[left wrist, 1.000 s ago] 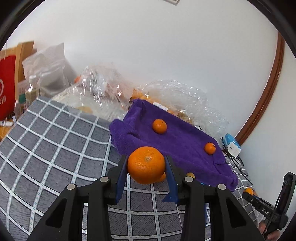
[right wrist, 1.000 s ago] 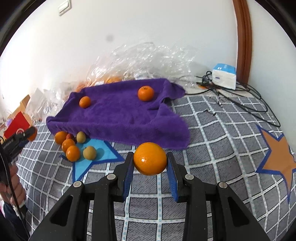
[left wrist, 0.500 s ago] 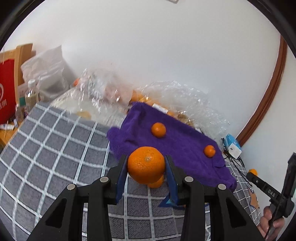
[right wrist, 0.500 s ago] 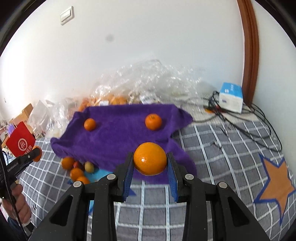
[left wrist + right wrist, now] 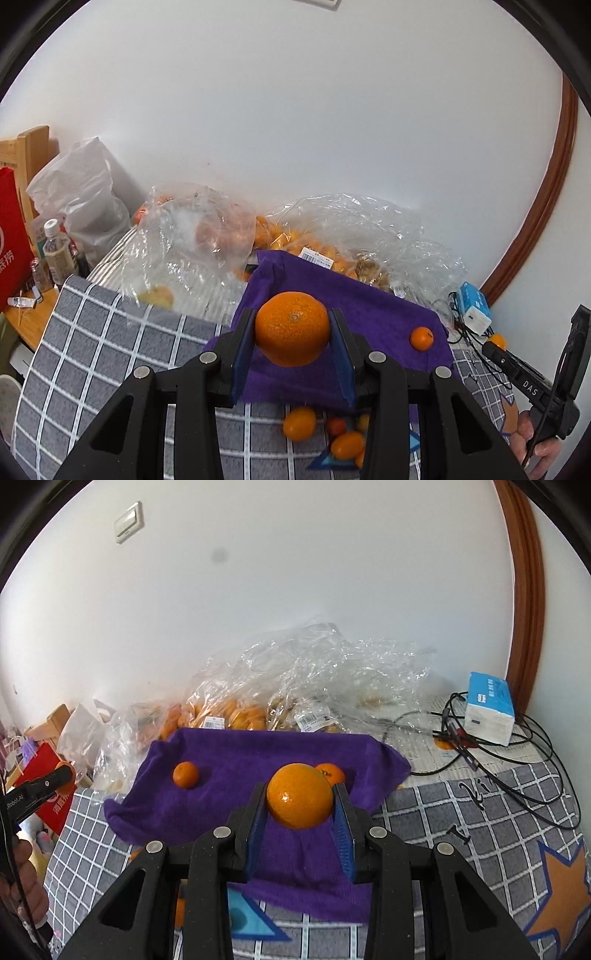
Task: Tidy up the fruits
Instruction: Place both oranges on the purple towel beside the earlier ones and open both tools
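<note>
While both tongs have risen and advanced, your left tongs [image 5: 291,349] clamp one orange [image 5: 291,328] and your right tongs [image 5: 300,825] another orange [image 5: 299,795], both now over the purple towel [image 5: 236,760], ready for placement.

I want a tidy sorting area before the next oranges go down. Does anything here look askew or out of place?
Yes. The purple towel lies rumpled, its right corner folded over. A few small fruits sit loose on the checked cloth off its near edge, not on the towel like the two oranges there.
</note>
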{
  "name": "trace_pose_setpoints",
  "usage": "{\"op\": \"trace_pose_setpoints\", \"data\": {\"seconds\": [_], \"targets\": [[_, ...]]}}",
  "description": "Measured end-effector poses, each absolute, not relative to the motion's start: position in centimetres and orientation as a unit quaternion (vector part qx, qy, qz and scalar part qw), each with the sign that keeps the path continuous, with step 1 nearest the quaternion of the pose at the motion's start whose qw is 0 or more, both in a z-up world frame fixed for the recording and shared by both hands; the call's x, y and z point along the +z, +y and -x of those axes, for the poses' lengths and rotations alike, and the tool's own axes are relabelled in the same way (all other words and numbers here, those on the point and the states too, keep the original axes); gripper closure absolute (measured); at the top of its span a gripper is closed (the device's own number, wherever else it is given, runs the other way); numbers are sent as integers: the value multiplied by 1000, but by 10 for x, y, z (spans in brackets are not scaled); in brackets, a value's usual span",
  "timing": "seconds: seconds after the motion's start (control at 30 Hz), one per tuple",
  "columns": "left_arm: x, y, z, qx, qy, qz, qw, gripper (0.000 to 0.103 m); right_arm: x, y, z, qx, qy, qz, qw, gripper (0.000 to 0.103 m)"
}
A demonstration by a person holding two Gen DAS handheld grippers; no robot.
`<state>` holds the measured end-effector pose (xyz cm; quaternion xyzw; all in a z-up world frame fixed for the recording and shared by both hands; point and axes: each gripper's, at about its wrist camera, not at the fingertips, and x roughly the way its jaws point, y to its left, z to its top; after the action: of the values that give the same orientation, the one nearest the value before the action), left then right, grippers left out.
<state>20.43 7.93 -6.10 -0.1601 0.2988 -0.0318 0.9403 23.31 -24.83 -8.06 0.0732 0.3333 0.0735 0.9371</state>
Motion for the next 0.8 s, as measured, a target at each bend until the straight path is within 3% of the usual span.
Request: {"op": "trace_pose_setpoints", "data": {"seconds": [0.8], "targets": [[-137,52,-312,-28,400,137,906,66,-162,-241,-307,46,416,-31,908,69]]}}
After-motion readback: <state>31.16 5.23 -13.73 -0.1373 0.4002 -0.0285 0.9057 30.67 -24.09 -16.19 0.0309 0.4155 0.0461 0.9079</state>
